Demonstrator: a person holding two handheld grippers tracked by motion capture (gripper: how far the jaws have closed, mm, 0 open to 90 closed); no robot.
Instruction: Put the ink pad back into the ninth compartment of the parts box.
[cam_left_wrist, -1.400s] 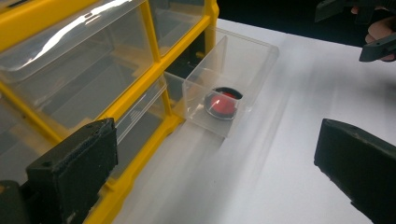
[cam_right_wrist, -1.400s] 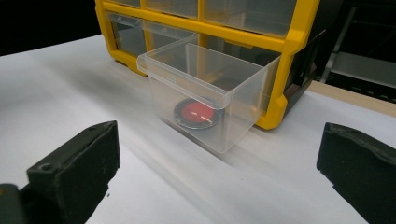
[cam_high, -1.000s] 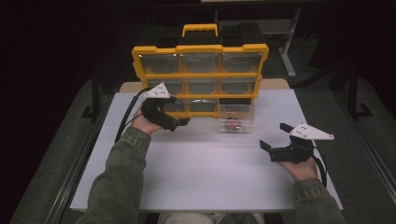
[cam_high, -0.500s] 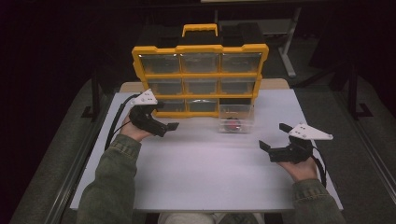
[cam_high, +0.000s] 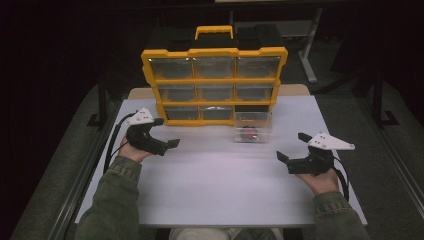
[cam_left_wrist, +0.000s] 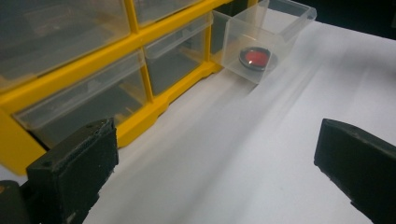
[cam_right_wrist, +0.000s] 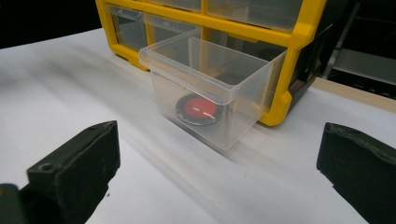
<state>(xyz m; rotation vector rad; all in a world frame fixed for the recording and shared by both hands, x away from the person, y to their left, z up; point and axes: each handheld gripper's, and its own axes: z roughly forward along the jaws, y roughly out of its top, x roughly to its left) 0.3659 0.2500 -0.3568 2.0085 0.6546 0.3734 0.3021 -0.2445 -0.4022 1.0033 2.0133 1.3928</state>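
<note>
A yellow organizer (cam_high: 214, 77) with clear drawers stands upright at the back of the white table (cam_high: 220, 185). Its bottom right clear drawer (cam_high: 253, 126) (cam_right_wrist: 210, 88) (cam_left_wrist: 261, 37) is pulled out onto the table. In it lies a round black object with a red centre (cam_high: 248, 134) (cam_right_wrist: 200, 108) (cam_left_wrist: 255, 58). My left gripper (cam_high: 166, 134) is open, low over the table at the left, just in front of the organizer's bottom left corner. Off to the right of the drawer, my right gripper (cam_high: 292, 150) is open and holds nothing.
The organizer has a yellow carrying handle (cam_high: 214, 31) on top. Dark floor and a metal frame (cam_high: 310, 55) surround the table. Cables (cam_high: 112, 145) trail from the left gripper along the table's left edge.
My left gripper has drawn back left and toward the person, away from the organizer's front. The right gripper has stayed put.
</note>
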